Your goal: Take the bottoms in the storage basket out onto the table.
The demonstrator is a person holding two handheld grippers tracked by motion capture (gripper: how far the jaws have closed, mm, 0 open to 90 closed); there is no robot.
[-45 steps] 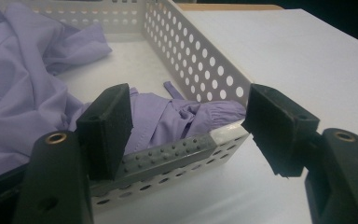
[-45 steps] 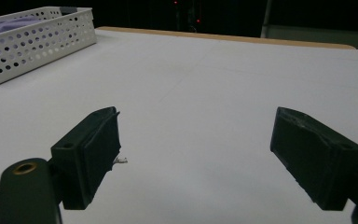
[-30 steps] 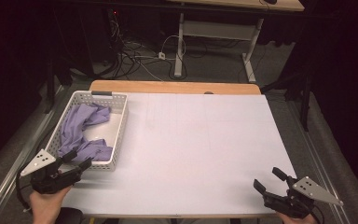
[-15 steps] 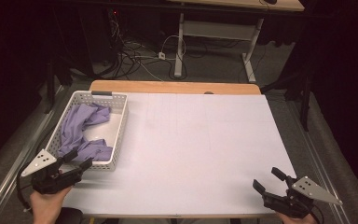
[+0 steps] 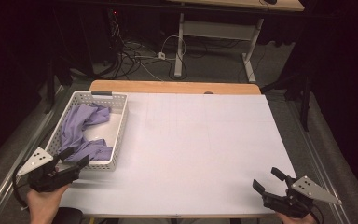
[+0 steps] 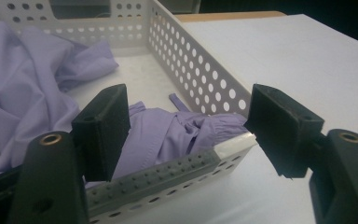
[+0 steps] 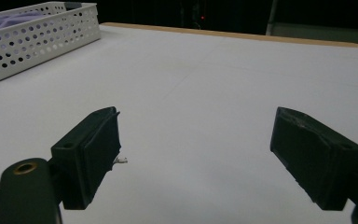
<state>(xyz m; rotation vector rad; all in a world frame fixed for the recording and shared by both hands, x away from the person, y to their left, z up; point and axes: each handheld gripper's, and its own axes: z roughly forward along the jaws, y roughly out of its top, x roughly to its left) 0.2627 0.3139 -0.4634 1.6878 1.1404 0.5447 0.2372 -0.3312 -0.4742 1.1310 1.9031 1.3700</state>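
At the bench's (image 5: pixel 191 154) left edge, a white perforated basket (image 5: pixel 116 135) holding crumpled lilac cloth (image 5: pixel 77 130) is faced by the wide-open left tongs (image 5: pixel 77 157). The right tongs (image 5: pixel 270 179), also spread wide, are held at the near right corner.

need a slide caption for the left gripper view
Open left claw at the near corner of a white basket holding purple cloth.
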